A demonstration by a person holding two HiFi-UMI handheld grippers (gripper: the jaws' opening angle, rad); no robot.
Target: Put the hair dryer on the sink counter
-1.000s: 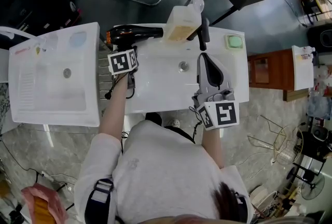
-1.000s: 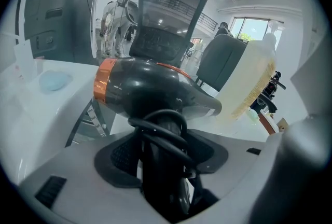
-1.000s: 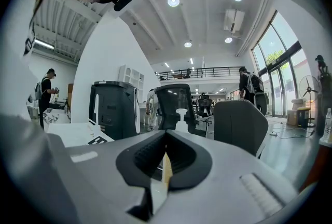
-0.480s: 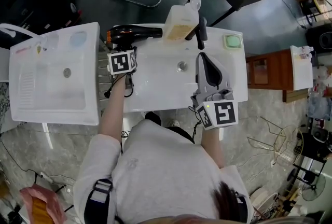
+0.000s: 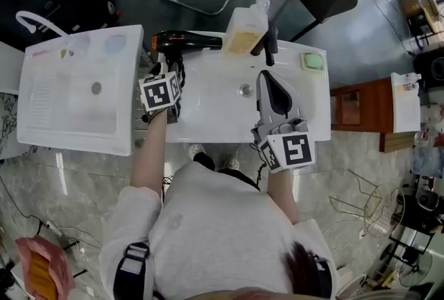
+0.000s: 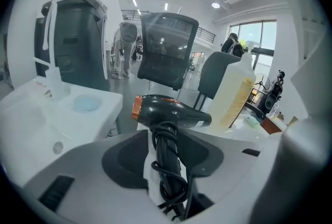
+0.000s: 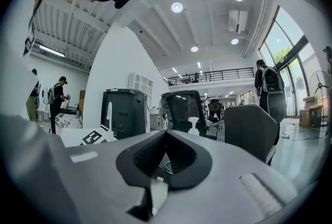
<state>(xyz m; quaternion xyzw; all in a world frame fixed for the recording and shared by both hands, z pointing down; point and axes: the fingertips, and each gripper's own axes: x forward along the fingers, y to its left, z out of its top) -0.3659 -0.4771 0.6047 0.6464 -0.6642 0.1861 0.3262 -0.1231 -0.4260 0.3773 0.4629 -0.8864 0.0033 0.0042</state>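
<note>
The black hair dryer (image 5: 186, 40) with an orange rear grille lies on the back left corner of the white sink counter (image 5: 208, 114). Its cord-wrapped handle (image 6: 167, 158) points toward my left gripper (image 5: 172, 75). In the left gripper view the handle stands between the jaws of the left gripper (image 6: 171, 141), with a white gap beside it; the jaws have just been closing but do not press on it. My right gripper (image 5: 268, 76) hovers over the basin, its jaws meeting at the tips with nothing between them, as the right gripper view of the right gripper (image 7: 166, 135) also shows.
A yellow liquid bottle (image 5: 244, 29) and a black faucet (image 5: 272, 45) stand at the counter's back, a green soap (image 5: 313, 59) at the back right. A second white sink (image 5: 76, 97) adjoins on the left. Chairs stand behind; a wooden cabinet (image 5: 354, 101) is on the right.
My left gripper has drawn back from the dryer toward the person; the dryer stays lying on the counter. The right gripper has hardly shifted.
</note>
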